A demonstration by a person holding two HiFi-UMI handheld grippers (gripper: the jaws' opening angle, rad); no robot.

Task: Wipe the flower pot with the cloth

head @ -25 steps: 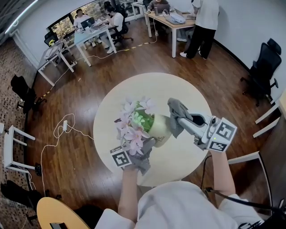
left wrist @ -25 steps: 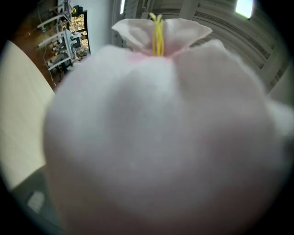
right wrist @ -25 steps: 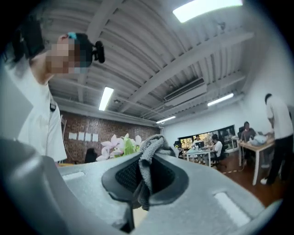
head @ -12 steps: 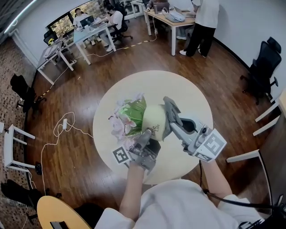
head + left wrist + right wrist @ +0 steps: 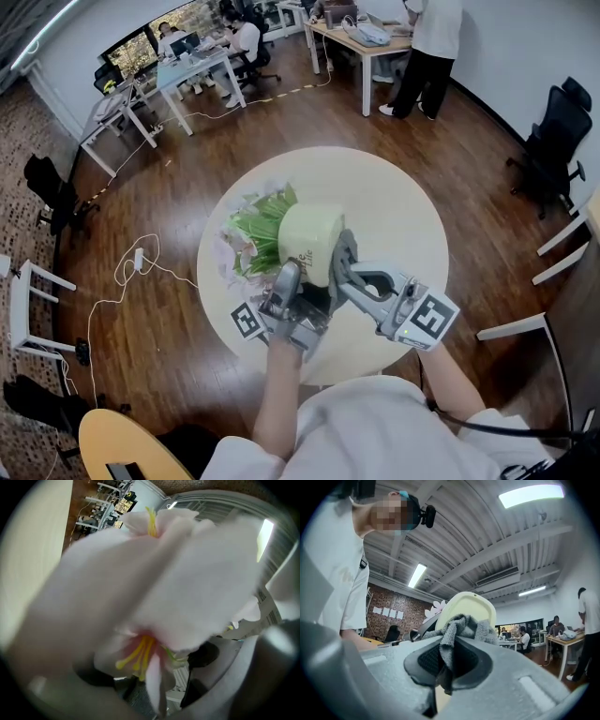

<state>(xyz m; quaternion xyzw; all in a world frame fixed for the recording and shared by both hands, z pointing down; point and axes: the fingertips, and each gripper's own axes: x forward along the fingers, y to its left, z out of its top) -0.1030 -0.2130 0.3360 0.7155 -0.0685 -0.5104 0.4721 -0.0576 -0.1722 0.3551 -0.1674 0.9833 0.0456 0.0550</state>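
A cream flower pot (image 5: 309, 239) with pink and white lilies (image 5: 246, 246) is tipped over above the round table (image 5: 398, 202), its base towards me and the blooms pointing left. My left gripper (image 5: 302, 281) grips it from the near side, one finger (image 5: 286, 279) lying against its wall. In the left gripper view a lily (image 5: 178, 573) fills the picture and hides the jaws. My right gripper (image 5: 342, 270) is shut on a grey cloth (image 5: 345, 251) that presses on the pot's right side. The right gripper view shows the cloth (image 5: 457, 630) pinched in the right gripper (image 5: 450, 663) before the pot (image 5: 471, 604).
A white cable (image 5: 131, 272) lies on the wood floor to the left. Desks with seated people (image 5: 187, 56) stand at the back and a person (image 5: 427, 56) stands by a table. A black office chair (image 5: 551, 141) is at the right.
The pot has been raised and tipped, its base swinging towards me and the flowers to the left. My right gripper has slid left with the cloth along the pot's side.
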